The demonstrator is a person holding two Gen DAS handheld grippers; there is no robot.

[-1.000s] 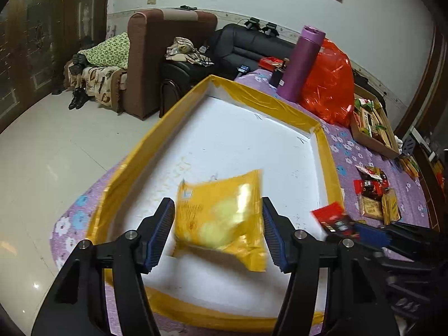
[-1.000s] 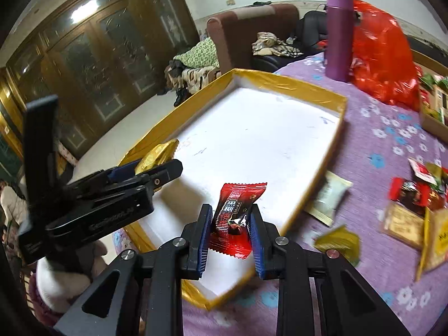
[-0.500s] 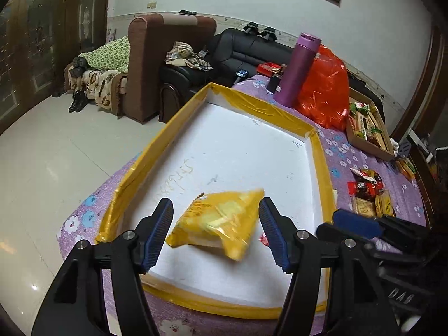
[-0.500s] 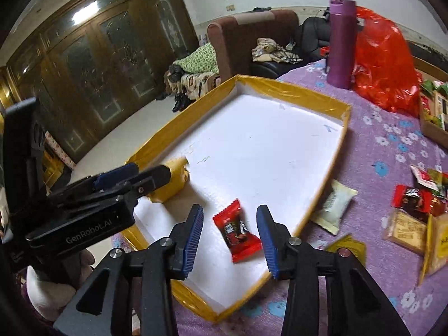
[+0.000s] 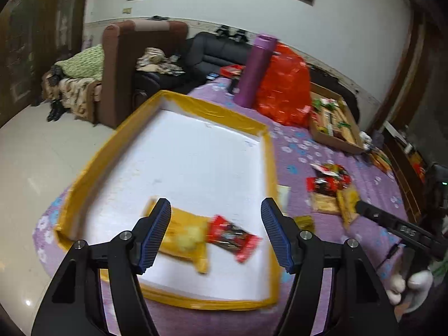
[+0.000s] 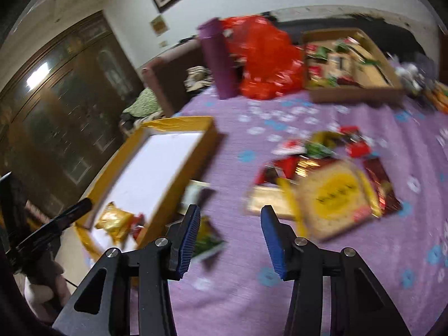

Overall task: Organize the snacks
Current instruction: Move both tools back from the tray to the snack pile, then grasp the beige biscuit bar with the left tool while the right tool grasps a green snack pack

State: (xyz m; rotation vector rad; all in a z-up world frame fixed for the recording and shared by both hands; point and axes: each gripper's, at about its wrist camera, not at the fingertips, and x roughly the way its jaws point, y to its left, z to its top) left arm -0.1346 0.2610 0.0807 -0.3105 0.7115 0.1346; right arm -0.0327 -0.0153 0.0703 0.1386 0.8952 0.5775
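right claw [image 6: 230,233]: my jaws apart, just been opening, nothing between.
target: loose heap of foil snack packets [image 6: 324,184] on purple flowered bench [image 6: 364,266], ahead and right.
nearer: right.
left claw [image 5: 215,232]: apart, over yellow-rimmed white tray [image 5: 268,168].

No lettering (blurred throughout) can be read.

Two packets [image 5: 207,238] lie side by side in my tray [image 5: 268,168]; loose snack pile [image 6: 322,184] right of it; box [image 6: 352,92] behind.

Dim indoor light, motion-blurred fisheye views
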